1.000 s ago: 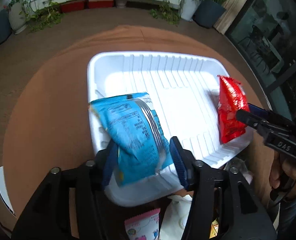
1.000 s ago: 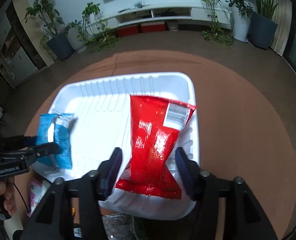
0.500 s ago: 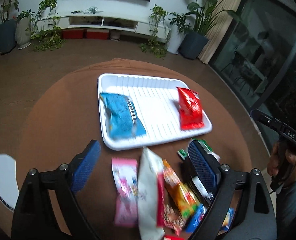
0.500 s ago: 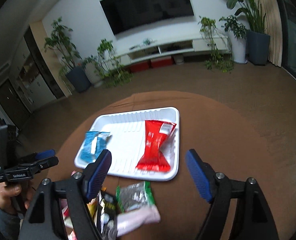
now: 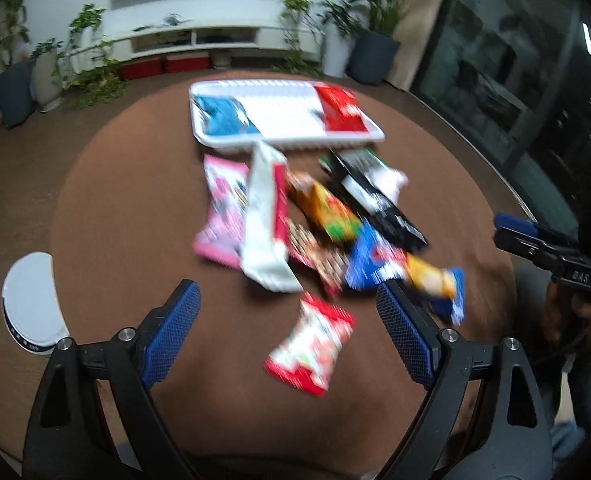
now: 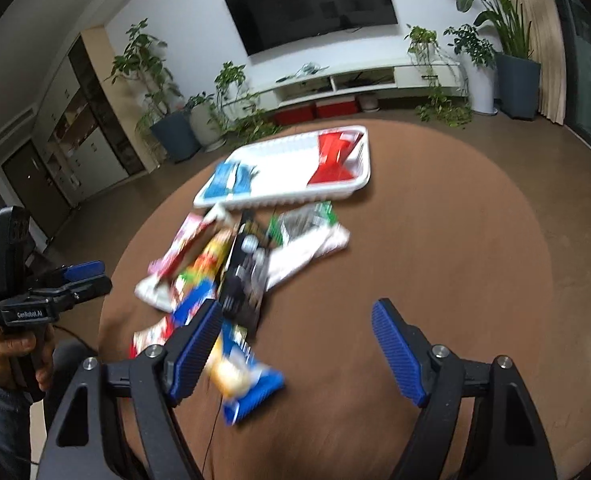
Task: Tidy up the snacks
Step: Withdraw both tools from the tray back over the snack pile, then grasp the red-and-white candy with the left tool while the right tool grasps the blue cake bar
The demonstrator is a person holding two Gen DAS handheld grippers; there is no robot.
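Note:
A white ribbed tray (image 5: 287,142) (image 6: 255,200) lies at the far side of the round brown table. A blue snack bag (image 5: 223,118) (image 6: 233,178) lies at its left end and a red snack bag (image 5: 341,114) (image 6: 335,156) at its right end. A heap of several snack packs (image 5: 319,224) (image 6: 231,260) lies in front of the tray. My left gripper (image 5: 287,324) is open and empty above a red-and-white pack (image 5: 311,348). My right gripper (image 6: 295,344) is open and empty near a blue-and-orange pack (image 6: 243,376).
A white round object (image 5: 31,304) sits off the table's left edge. The brown table (image 6: 435,260) shows bare surface on its right side. Plants, a low white cabinet and a wall TV (image 6: 311,0) stand behind.
Both grippers let go of the blue and red bags in the tray, opened wide and drew back toward the near side, bringing the snack heap into view.

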